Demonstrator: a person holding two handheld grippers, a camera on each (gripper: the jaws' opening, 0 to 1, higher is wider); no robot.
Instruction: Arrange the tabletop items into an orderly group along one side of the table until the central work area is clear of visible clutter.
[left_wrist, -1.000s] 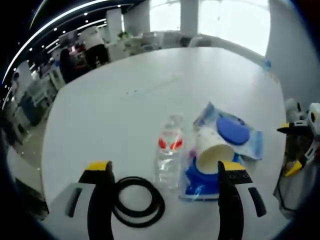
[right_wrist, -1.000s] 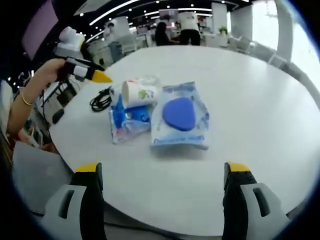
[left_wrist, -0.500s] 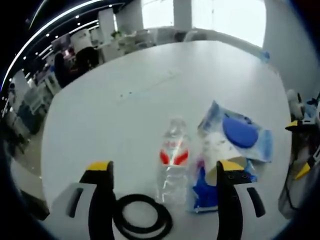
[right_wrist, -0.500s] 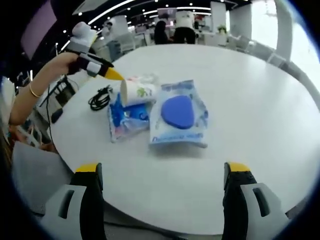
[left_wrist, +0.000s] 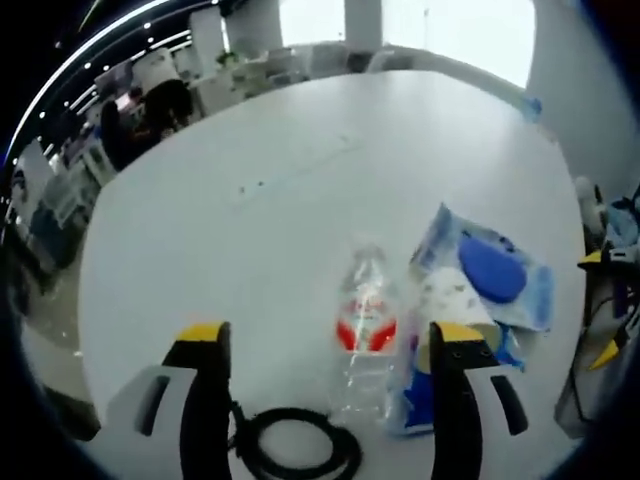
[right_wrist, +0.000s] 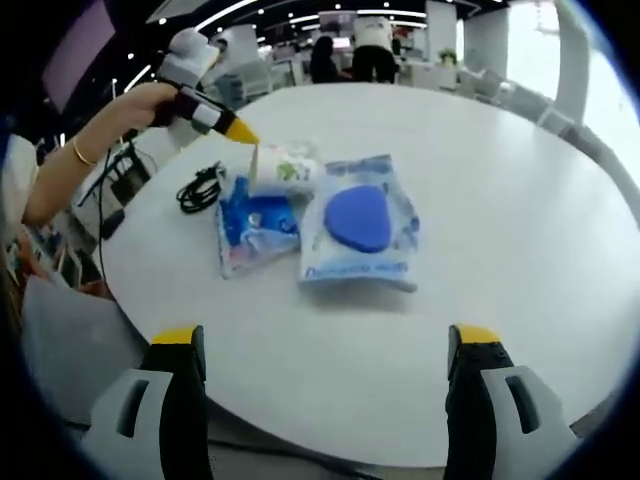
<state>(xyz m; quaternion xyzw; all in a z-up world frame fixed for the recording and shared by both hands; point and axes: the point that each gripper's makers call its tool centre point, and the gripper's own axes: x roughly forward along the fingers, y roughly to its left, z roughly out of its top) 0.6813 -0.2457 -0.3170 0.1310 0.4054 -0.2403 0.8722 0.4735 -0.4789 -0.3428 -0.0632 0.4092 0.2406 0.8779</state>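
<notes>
My left gripper (left_wrist: 327, 335) is open low over the white round table (left_wrist: 250, 200). A clear water bottle (left_wrist: 365, 330) with a red label lies between its jaws, and a black cable coil (left_wrist: 295, 455) lies nearer. Its right jaw partly hides a paper cup (left_wrist: 440, 300) lying on its side. The cup rests on a small blue packet (left_wrist: 408, 400), beside a larger packet (left_wrist: 490, 270) with a round blue item. In the right gripper view a hand holds the left gripper (right_wrist: 243, 132) with its tip at the paper cup (right_wrist: 285, 168). My right gripper (right_wrist: 325, 340) is open near the table's edge, apart from the larger packet (right_wrist: 360, 225).
The far half of the table (right_wrist: 520, 200) is bare. A small blue object (left_wrist: 533, 105) sits at its far edge. Dark cords (right_wrist: 110, 200) hang off the table's edge near the cable coil (right_wrist: 200, 188). Desks and people stand beyond. The right gripper (left_wrist: 597, 305) shows at the right.
My left gripper has moved forward over the cable coil to the bottle and cup, its tip now at the cup. The right gripper has stayed put.
</notes>
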